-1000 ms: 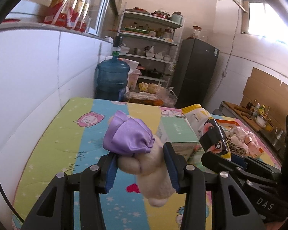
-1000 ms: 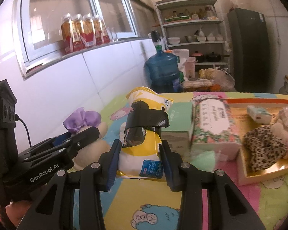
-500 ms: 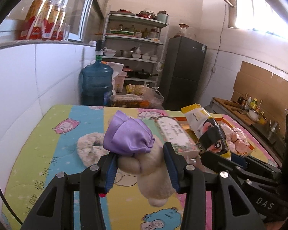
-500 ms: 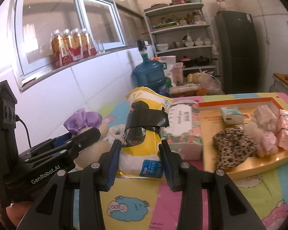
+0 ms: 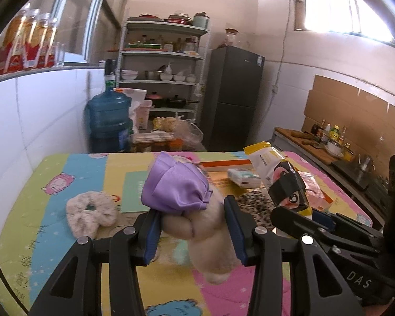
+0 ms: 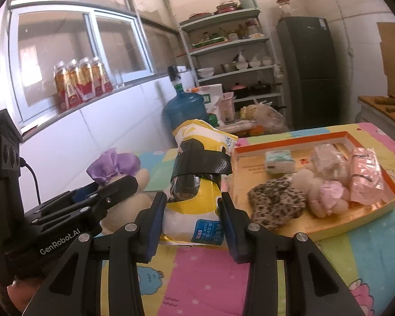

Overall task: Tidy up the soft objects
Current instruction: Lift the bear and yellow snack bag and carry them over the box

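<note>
The left gripper (image 5: 192,233) pinches a cream plush toy (image 5: 205,237) between its blue pads, the toy's purple satin bow (image 5: 175,191) bulging above the jaws and its pale lower end hanging below them, clear of the table; beneath lies a colourful cartoon mat (image 5: 50,226), and on it, off to the left, a fluffy white scrunchie (image 5: 90,216) lies flat; to the right the right gripper (image 5: 302,217) shows from the side, holding a yellow-and-white wipes pack (image 5: 279,176) upright; past it sits an orange-rimmed tray (image 5: 223,163) with a small white packet (image 5: 243,177) and a leopard-print scrunchie (image 5: 255,205) inside; a blue water jug (image 5: 109,121) stands beyond the table's far edge.

From the right wrist, the right gripper (image 6: 193,221) is clamped on the wipes pack (image 6: 194,184), both pads pressed to its sides, the pack standing tall with a black flap across its middle; at left the left gripper (image 6: 113,188) carries the plush toy (image 6: 137,197), bow (image 6: 113,166) uppermost; to the right the tray (image 6: 355,221) rests on the mat (image 6: 205,279), holding the leopard-print scrunchie (image 6: 276,201), a pink scrunchie (image 6: 329,192), pink packets (image 6: 364,175) and the white packet (image 6: 279,160); a dark fridge (image 6: 310,71) stands at the back.
</note>
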The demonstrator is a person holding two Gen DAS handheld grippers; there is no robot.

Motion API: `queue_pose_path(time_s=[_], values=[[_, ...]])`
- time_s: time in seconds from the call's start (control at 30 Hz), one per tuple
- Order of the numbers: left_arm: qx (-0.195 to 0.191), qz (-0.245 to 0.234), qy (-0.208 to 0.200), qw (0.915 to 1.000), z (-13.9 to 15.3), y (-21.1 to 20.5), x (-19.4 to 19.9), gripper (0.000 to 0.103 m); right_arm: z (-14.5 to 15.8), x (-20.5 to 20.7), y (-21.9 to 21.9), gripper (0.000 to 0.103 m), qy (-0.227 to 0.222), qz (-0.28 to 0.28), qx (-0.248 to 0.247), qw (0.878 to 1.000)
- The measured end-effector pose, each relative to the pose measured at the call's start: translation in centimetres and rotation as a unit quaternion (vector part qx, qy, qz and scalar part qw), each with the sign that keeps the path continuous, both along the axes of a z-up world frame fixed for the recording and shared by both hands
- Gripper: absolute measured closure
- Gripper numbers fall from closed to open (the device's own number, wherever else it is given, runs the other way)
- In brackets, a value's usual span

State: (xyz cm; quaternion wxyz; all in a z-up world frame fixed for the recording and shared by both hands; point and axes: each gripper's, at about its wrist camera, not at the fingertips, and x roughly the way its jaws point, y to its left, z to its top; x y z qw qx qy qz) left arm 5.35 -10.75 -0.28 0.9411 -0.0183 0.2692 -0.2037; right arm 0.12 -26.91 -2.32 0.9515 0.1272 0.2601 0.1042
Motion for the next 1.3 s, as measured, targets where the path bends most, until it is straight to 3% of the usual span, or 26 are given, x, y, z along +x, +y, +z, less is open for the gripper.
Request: queue_pose_path(time_s=[0.7,1.3], values=[[0.015,-0.055,0.008,0.9983,-0.8,-8.1,1.1,0.057,-1.0,-0.7,-7.9,0.061,0.003,-0.065,0.017,0.998],[0.02,-0.075,0.026,0.9966,-2.0,-13.3,3.6,0.057,-2.0,-0.4,-13.7,0.061,0.016,-0.102,0.022,0.994]])
